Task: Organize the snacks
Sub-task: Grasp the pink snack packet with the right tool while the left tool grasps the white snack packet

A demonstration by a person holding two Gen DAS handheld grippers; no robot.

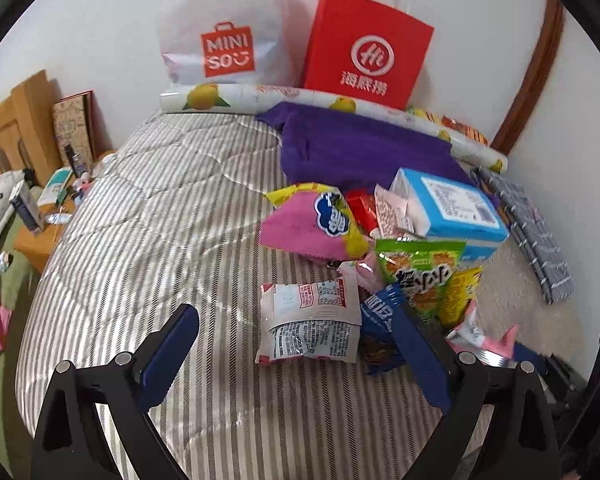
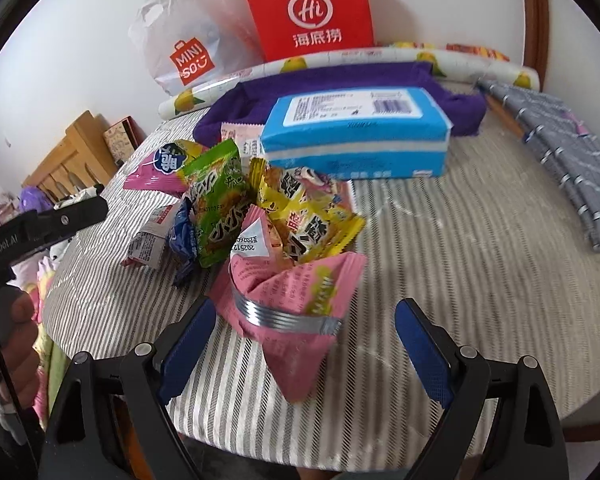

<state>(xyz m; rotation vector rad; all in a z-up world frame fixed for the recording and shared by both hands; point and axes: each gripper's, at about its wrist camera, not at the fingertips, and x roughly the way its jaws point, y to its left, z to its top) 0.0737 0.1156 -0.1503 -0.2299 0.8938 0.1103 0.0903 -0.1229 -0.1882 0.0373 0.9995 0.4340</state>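
- Nothing looks sorted yet: the snacks (image 1: 364, 264) lie in one loose heap on the striped table cover (image 1: 160, 240), beside a blue tissue pack (image 1: 456, 208) and a purple cloth (image 1: 352, 148).
- A white bag (image 1: 220, 28) and a red bag (image 1: 364, 48) stand at the wall behind, well apart from the heap.
- The left gripper (image 1: 296, 360) tilts down, spread wide and empty, a white packet (image 1: 312, 324) between its fingers.
- The right gripper (image 2: 304, 344) tilts down over a pink packet (image 2: 296, 300), its jaws closing slightly without touching it.
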